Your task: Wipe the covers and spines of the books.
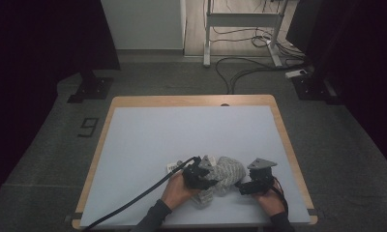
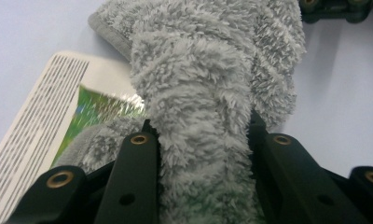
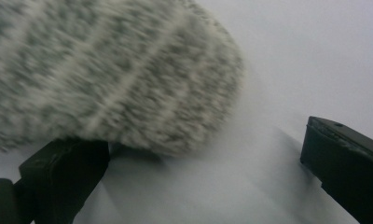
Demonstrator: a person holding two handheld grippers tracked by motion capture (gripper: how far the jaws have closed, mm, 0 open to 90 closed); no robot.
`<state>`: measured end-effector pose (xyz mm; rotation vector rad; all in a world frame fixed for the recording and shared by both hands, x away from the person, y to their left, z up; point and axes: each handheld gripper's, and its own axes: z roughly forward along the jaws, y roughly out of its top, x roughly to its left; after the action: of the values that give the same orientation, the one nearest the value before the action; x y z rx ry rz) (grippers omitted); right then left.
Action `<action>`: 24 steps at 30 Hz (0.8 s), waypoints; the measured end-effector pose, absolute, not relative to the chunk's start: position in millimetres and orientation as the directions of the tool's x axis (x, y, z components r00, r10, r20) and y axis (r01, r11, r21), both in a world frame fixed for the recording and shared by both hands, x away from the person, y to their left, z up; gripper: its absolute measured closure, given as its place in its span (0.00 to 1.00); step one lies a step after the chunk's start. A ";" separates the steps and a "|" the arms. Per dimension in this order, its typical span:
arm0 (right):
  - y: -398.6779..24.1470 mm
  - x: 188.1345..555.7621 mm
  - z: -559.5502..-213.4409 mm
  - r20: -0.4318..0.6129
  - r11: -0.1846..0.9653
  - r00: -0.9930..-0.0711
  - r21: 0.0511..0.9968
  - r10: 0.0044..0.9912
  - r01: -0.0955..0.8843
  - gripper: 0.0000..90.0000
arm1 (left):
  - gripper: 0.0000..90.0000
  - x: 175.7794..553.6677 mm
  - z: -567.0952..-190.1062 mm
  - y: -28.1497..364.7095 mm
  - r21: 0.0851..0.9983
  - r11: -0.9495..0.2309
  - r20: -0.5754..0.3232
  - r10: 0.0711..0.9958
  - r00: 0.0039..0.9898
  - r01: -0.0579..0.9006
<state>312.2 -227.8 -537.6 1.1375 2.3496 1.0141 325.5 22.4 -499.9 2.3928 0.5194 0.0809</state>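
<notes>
Fluffy grey sock [image 2: 198,93] near front tabletop [image 1: 148,130] edge: soft, light, compressible. Left claw [image 2: 203,140] clamped on bunched middle. Right claw [image 3: 203,158] open, empty; best taken at free end.

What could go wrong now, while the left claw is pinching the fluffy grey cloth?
1. The left claw grips only a bunched fold of the grey cloth; the thick pile might slip out if pulled.
2. The printed card lies partly under the cloth, so it may get dragged along.
3. The right claw stands open beside the cloth, apparently not gripping it, so that side may drag on the table.
</notes>
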 end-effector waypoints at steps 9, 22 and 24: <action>-227.8 312.2 -537.7 0.005 0.425 -0.622 0.726 0.783 0.541 0.01 | 0.75 332.2 -500.8 1.0 0.633 -0.702 -0.072 0.368 0.927 0.328; -227.8 312.0 -537.6 0.005 0.425 -0.623 0.727 0.782 0.539 0.01 | 0.76 336.5 -496.8 3.2 0.645 -0.686 -0.096 0.364 0.926 0.337; -227.7 312.0 -537.6 0.006 0.423 -0.622 0.727 0.783 0.540 0.01 | 0.76 336.3 -492.5 4.6 0.654 -0.679 -0.090 0.368 0.925 0.334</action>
<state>312.0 -227.7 -537.6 1.1372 2.3483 1.0172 336.3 4.6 -492.5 2.3704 0.4956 0.0633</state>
